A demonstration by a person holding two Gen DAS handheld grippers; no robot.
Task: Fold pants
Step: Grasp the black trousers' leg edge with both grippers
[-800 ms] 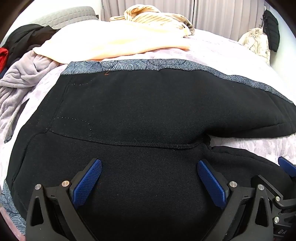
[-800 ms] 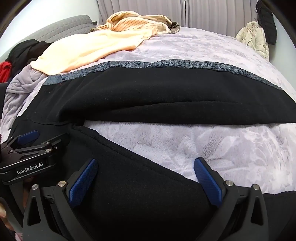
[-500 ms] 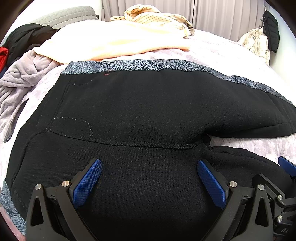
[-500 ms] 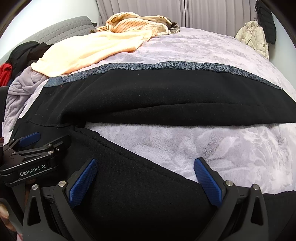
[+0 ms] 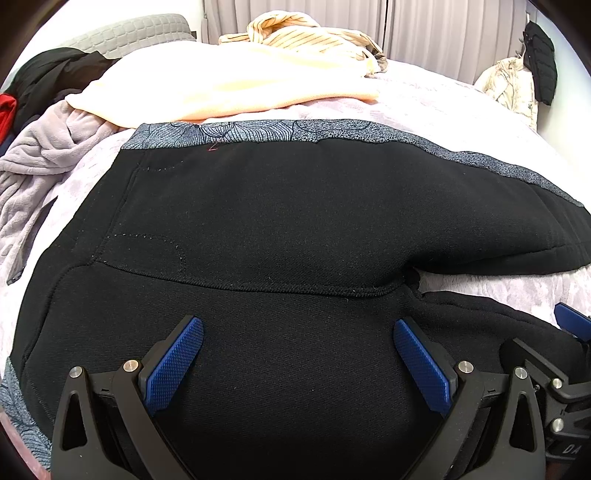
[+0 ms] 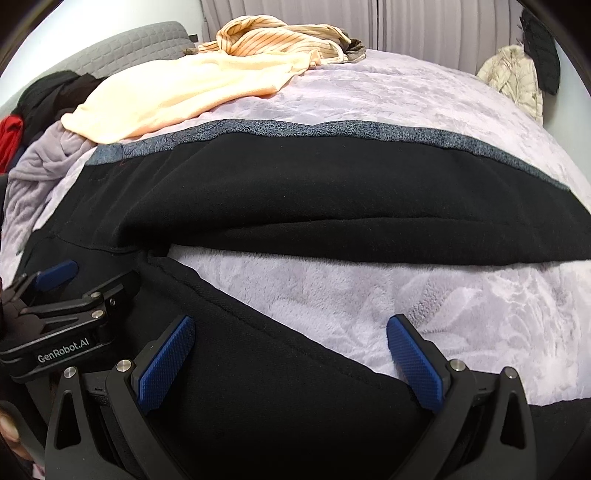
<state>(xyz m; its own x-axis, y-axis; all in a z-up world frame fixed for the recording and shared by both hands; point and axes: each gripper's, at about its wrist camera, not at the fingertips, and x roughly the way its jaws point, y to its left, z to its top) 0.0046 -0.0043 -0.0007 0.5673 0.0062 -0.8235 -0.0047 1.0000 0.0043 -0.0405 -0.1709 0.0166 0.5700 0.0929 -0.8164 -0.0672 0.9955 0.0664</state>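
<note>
Black pants [image 5: 295, 221] lie spread flat on a bed covered by a lavender fleece blanket [image 6: 424, 291], waist end toward the left and both legs running off to the right. A grey patterned side stripe [image 5: 258, 131] borders the far edge of the far leg. The two legs part at the crotch seam [image 5: 399, 286], leaving a wedge of blanket exposed between them.

Left hand-held gripper [image 5: 298, 354]: jaws spread wide, blue textured pads [image 5: 173, 363] poised over the seat of the pants on the near side; nothing lies between the pads, and whether they touch the cloth cannot be told.

Right hand-held gripper [image 6: 290, 350]: jaws likewise spread wide and holding nothing, set over the near leg where its upper edge meets the blanket. In the right wrist view, the left hand-held gripper appears at the left margin, close beside it.

Beyond the pants, toward the head of the bed: a peach garment [image 5: 229, 88] touching or just beside the stripe, a striped shirt [image 6: 273, 35] behind it, and a grey plush garment [image 5: 44, 147] at the left. A quilted grey headboard [image 6: 140, 44] and curtains [image 6: 424, 22] close the background.
</note>
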